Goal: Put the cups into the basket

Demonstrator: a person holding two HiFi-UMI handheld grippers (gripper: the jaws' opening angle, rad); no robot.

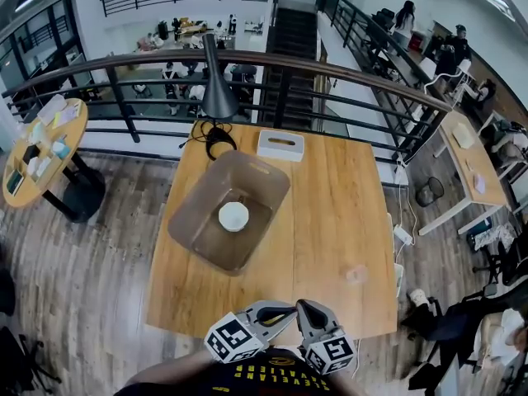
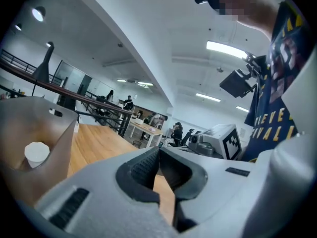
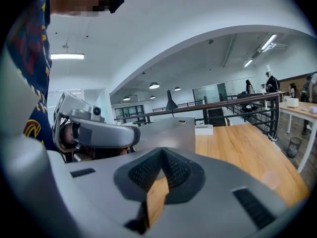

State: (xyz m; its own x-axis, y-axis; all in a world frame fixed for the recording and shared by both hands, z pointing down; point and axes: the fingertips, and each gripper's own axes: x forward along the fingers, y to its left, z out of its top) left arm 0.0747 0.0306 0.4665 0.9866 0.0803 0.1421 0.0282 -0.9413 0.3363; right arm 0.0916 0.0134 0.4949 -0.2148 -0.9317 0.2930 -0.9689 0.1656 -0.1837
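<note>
The left hand-held gripper (image 1: 285, 310) and right hand-held gripper (image 1: 307, 308) were both clenched and empty at the bench's (image 1: 330, 188) 6 o'clock edge. A white cup (image 1: 233, 216) sat inside the basket (image 1: 194, 200). The head view showed a clear cup (image 1: 356, 274) at the basket's 4 o'clock, which the left gripper view missed.

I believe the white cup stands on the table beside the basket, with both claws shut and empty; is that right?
No: the head view shows the white cup inside the basket, not beside it. The left claw and right claw are shut and empty.
</note>
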